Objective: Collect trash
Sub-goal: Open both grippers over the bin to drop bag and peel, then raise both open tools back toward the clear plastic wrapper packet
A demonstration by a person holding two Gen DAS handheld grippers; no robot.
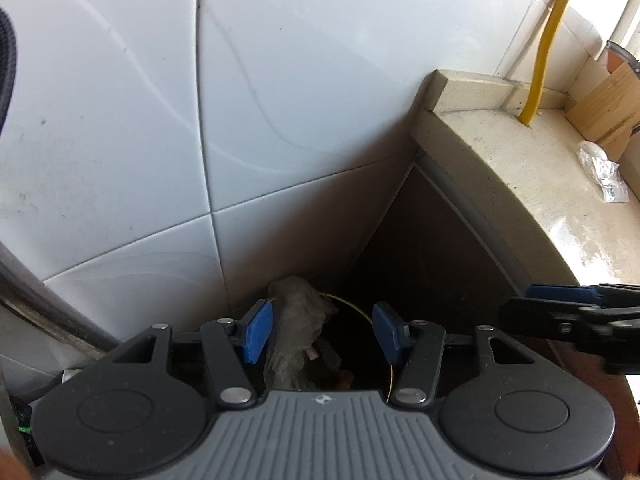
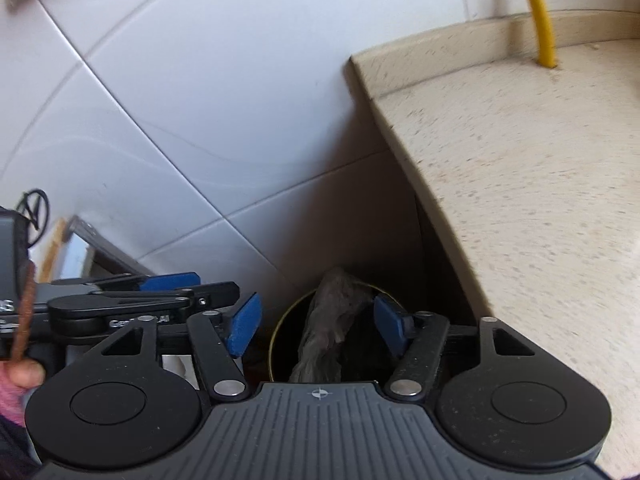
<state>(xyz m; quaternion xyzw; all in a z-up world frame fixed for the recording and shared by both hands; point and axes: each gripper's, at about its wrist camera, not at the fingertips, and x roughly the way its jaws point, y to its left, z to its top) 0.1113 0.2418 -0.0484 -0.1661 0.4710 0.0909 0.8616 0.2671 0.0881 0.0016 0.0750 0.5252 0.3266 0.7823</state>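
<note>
- Left gripper point(image 1: 323, 332): fingers spread, blue pads apart, nothing between them in contact; it hangs over the bin point(image 1: 384, 344).
- Right gripper point(image 2: 316, 326): fingers spread too, empty, above the same bin point(image 2: 280, 344).
- Bin: dark, round, thin yellow rim, standing in the corner between tiled wall point(image 1: 280, 100) and counter point(image 1: 520, 184).
- Crumpled plastic wrap point(image 1: 296, 336) lies inside the bin, rising past the rim.
- Counter: more clear wrapper trash point(image 1: 602, 176) lies near wooden boards point(image 1: 604, 108).
- Yellow hose point(image 1: 550, 40) meets the counter's back edge.

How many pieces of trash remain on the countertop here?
1: a crumpled clear wrapper at the far right of the countertop, near the wooden board. More may lie outside the frame.
</note>
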